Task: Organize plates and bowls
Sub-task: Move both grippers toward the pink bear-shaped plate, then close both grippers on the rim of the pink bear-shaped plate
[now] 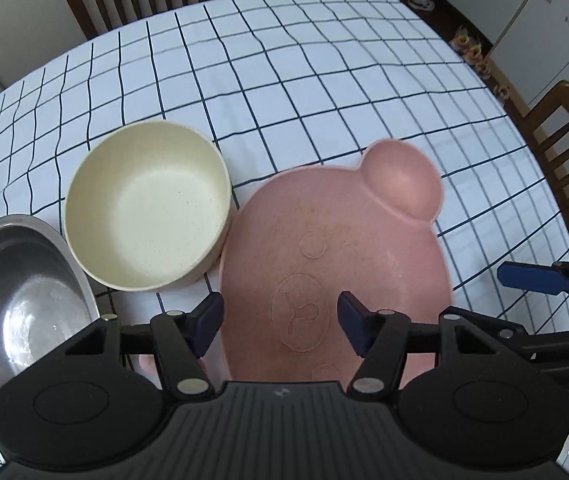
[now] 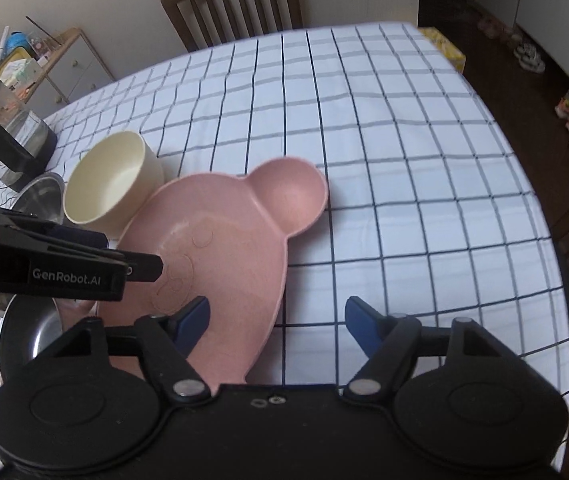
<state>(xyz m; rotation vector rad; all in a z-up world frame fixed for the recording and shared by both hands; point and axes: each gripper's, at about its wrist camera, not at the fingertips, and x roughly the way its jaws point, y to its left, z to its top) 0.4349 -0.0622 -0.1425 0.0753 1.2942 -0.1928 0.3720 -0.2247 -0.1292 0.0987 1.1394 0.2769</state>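
While hovering low over the pink bear-shaped plate (image 1: 336,280), left gripper (image 1: 280,322) spread wide, nothing held — plate directly beneath and ahead, one ear compartment far forward-right. Cream bowl (image 1: 146,208) forward-left, rim touching or nearly touching the plate; steel bowl (image 1: 24,300) close at the left. Risk if closed on the plate's near edge: thin rim slipping, plate nudging the cream bowl, checked cloth on the table (image 1: 324,80) bunching underneath. Wooden chairs beyond the far edge and off to the right.

Seen from the right gripper (image 2: 276,320), also spread wide and empty — plate under its left finger and forward-left, looks tilted, cannot tell how supported. Cluttered shelf far left, dark floor at right.
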